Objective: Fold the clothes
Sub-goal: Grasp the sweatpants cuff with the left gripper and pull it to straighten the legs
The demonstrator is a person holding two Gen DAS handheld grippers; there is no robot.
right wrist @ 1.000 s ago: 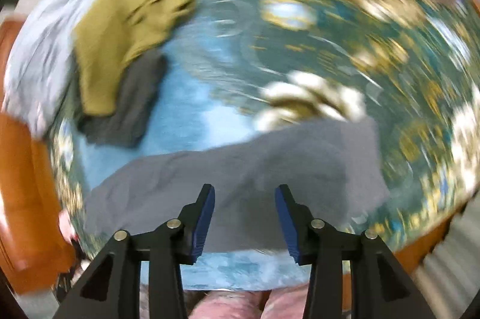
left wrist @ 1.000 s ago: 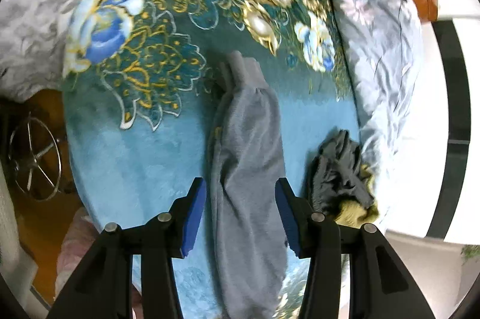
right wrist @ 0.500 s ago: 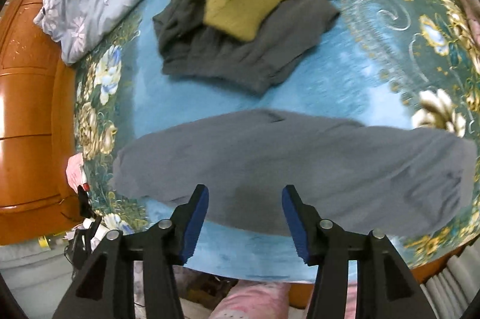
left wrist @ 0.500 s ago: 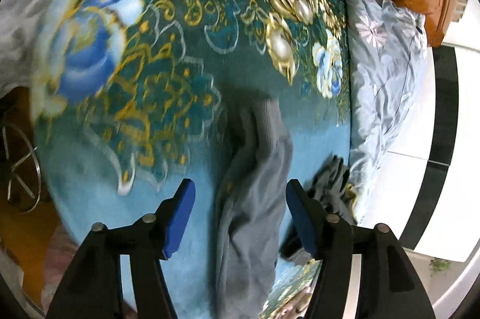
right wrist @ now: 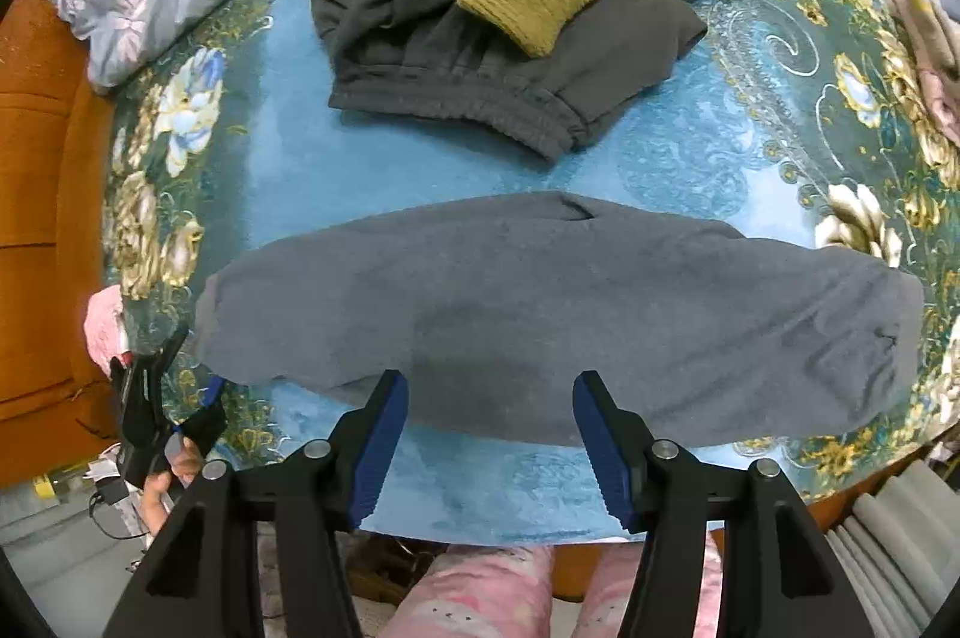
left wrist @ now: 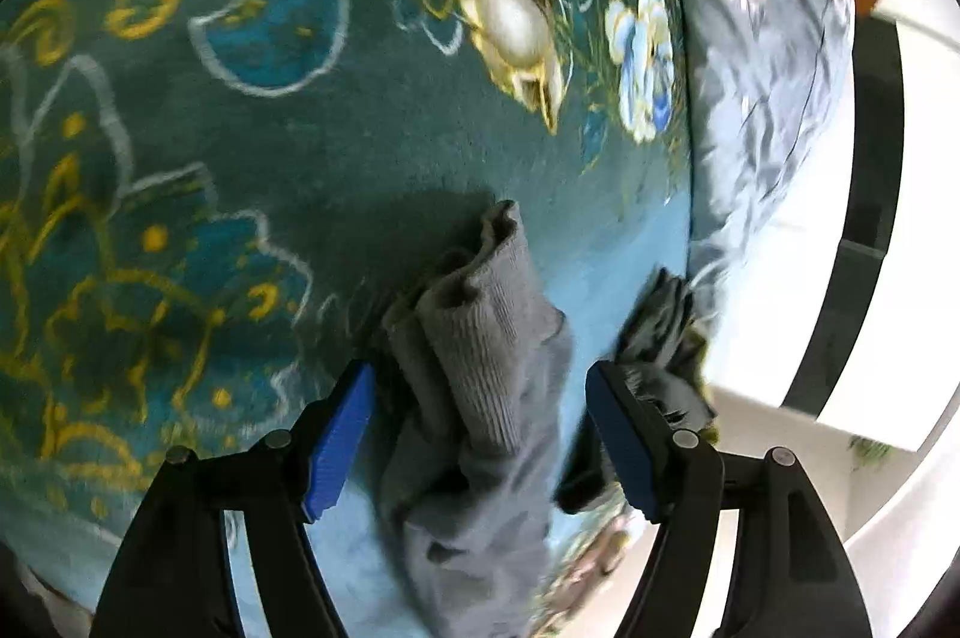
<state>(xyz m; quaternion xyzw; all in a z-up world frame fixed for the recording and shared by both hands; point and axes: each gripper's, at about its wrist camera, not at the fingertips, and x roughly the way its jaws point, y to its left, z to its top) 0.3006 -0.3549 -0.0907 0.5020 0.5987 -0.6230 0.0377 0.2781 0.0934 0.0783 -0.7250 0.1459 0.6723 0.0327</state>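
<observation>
Grey trousers (right wrist: 540, 314) lie lengthwise left to right across the frame, just above the wide-open right tongs (right wrist: 489, 434). Their ribbed cuff (left wrist: 480, 314) sits between the left tongs (left wrist: 480, 434), also wide open, so the left is nearer.

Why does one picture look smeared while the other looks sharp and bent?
Left wrist view: motion blur smears the blanket pattern; the grey trousers cast a dark shadow. Right wrist view: sharp, evenly lit, but the fisheye lens bows the trousers and bed edges.
</observation>
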